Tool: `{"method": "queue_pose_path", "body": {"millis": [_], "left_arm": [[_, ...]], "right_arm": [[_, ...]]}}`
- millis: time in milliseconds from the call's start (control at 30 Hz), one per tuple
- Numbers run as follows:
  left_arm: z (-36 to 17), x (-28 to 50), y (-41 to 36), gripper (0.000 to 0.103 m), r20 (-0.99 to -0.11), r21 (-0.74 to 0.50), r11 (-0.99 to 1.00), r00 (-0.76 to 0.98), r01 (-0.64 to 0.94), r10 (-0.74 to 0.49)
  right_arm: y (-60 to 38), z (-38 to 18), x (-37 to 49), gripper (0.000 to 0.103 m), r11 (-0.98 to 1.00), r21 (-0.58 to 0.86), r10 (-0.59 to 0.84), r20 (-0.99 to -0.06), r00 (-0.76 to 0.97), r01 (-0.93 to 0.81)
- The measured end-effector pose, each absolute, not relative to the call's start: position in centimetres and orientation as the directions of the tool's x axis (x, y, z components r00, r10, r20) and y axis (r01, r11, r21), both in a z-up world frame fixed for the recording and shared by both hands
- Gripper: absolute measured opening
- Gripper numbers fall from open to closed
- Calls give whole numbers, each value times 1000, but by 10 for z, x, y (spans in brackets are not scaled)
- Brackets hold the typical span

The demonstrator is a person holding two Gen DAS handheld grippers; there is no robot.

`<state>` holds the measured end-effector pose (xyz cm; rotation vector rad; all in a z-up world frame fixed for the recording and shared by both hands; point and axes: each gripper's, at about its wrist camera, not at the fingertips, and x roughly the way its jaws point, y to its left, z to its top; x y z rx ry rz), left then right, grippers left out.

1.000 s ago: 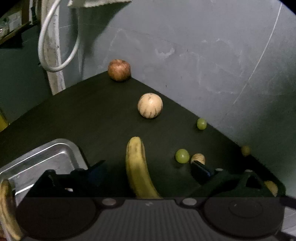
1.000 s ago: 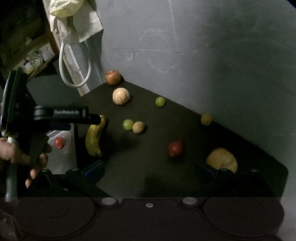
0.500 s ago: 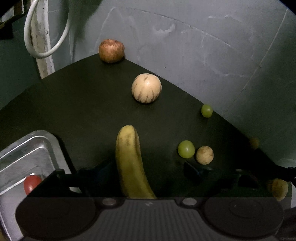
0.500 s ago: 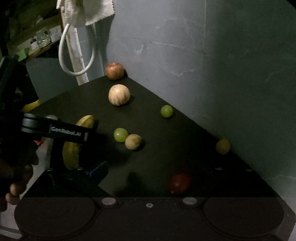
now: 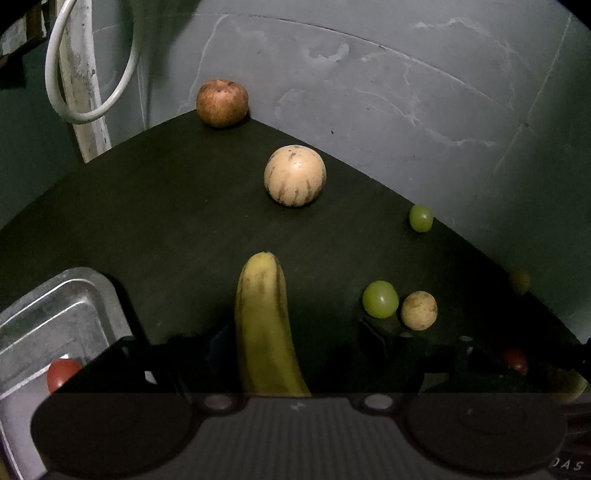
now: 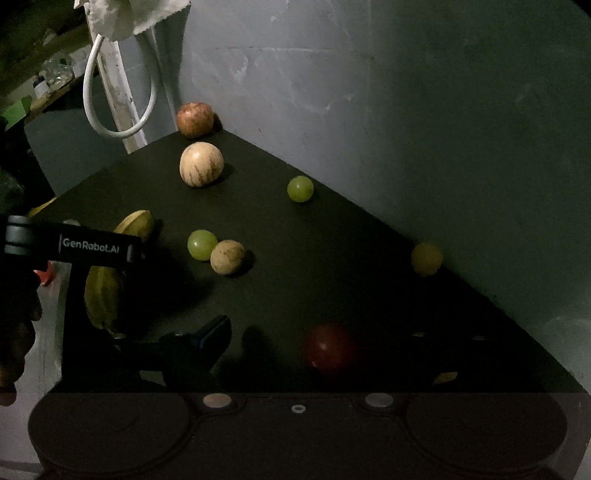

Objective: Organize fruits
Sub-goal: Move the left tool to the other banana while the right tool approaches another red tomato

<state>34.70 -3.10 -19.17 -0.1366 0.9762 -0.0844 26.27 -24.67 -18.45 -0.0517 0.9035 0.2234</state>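
while both close, left tongs astride banana untouched, right tongs around red fruit, pads apart

At the upper left of your left wrist view, a white cable loop hangs beside a chipped white post. A scuffed grey wall fills the background, and pale cloth drapes at the top left of your right wrist view.

On the dark bench: one yellow curved banana, two round green grapes, one pale striped round melon, one reddish-brown apple, one small tan round fruit, one small yellow round fruit, one red tomato, and one rectangular metal tray containing one further red tomato.
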Motion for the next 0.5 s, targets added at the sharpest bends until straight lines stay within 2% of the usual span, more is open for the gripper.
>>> {"method": "queue_pose_path", "body": {"millis": [133, 200, 433, 500], "left_arm": [[-192, 347, -30, 69, -819, -142, 990, 561, 8, -123], [-193, 347, -29, 62, -818, -138, 990, 563, 7, -118], [-192, 349, -25, 48, -820, -131, 991, 562, -2, -107], [-191, 350, -25, 39, -821, -125, 992, 561, -3, -102]], "right_arm": [[-248, -187, 262, 76, 976, 56, 172, -793, 584, -212], [-249, -188, 262, 65, 976, 54, 170, -796, 581, -211], [-251, -191, 262, 47, 980, 43, 148, -809, 569, -194], [-251, -191, 262, 36, 982, 34, 137, -807, 574, -187]]}}
